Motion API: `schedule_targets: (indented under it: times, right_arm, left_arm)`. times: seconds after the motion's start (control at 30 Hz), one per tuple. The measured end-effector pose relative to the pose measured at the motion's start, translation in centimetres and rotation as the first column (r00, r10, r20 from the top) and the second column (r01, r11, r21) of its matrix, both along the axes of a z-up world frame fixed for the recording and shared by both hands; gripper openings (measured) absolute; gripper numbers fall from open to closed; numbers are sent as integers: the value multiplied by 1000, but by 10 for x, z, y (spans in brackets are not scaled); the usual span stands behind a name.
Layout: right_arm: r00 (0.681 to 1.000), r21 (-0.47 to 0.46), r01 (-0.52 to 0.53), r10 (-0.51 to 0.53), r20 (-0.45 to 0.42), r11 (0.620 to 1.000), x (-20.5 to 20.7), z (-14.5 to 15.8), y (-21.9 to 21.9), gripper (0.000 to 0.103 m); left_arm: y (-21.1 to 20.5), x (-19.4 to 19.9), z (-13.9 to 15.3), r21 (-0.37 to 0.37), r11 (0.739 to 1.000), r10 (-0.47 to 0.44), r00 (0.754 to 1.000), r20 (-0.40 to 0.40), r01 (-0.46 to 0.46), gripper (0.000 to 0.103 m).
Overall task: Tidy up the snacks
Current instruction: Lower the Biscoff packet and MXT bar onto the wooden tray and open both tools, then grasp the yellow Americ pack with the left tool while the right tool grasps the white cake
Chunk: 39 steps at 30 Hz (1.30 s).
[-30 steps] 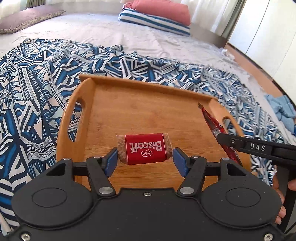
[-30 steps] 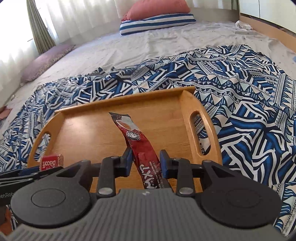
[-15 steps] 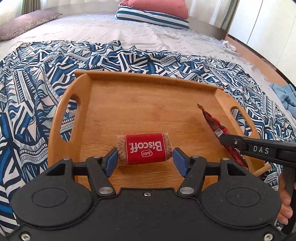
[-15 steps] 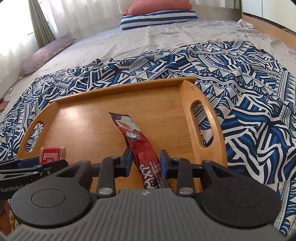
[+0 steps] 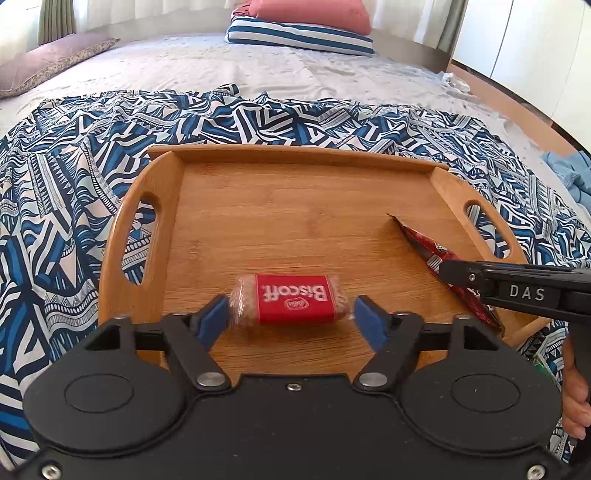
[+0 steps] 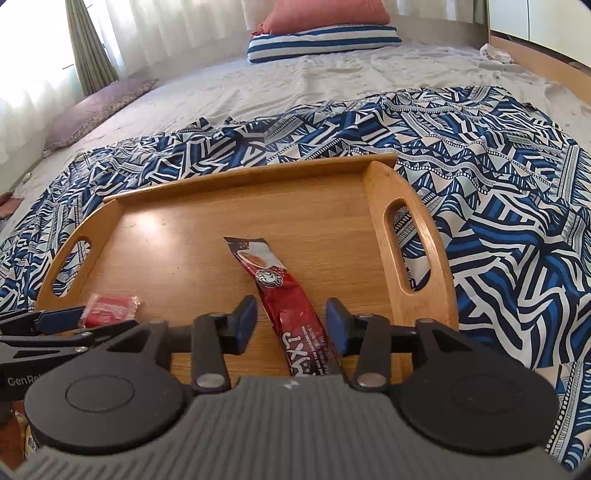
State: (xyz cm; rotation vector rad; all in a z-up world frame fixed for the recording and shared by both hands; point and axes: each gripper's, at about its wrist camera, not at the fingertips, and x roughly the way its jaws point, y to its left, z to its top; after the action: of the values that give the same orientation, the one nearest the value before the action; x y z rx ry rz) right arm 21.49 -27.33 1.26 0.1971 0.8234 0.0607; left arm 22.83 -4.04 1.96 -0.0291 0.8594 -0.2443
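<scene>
A red Biscoff biscuit pack [image 5: 290,300] lies on the wooden tray [image 5: 295,158] near its front edge. My left gripper [image 5: 291,321] is open, its blue pads standing apart on both sides of the pack. A long red snack stick pack [image 6: 286,295] lies on the tray toward its right handle. My right gripper [image 6: 291,325] is open, its pads apart on either side of the stick. The biscuit pack also shows in the right wrist view [image 6: 109,309], and the stick in the left wrist view [image 5: 436,258].
The tray sits on a blue and white patterned cloth [image 5: 74,184] spread over a bed. Striped and pink pillows [image 6: 325,33] lie at the far end. A purple cushion [image 5: 44,62] is at far left. White cabinet doors [image 5: 535,55] stand at right.
Both grippers have opened. The Biscoff pack and the red stick pack have dropped out of the grips and now lie on the tray.
</scene>
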Motion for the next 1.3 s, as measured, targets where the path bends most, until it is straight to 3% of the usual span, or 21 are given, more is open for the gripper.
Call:
schedule_targets:
  times: [0.37, 0.8, 0.97, 1.3]
  right_arm:
    - [994, 1, -47, 46, 104, 999, -50, 20, -2, 87]
    - [964, -76, -129, 143, 222, 989, -134, 13, 16, 95]
    - [950, -117, -147, 173, 260, 982, -157, 9, 26, 101]
    - [944, -168, -150, 192, 268, 974, -179, -7, 40, 102]
  left_arm:
    - [22, -50, 20, -32, 999, 21, 997, 81, -18, 95]
    - [42, -142, 24, -42, 998, 49, 963, 263, -39, 102]
    - [50, -168, 19, -38, 997, 73, 955, 288, -65, 102]
    - [65, -196, -7, 6, 990, 136, 953, 269, -143, 102]
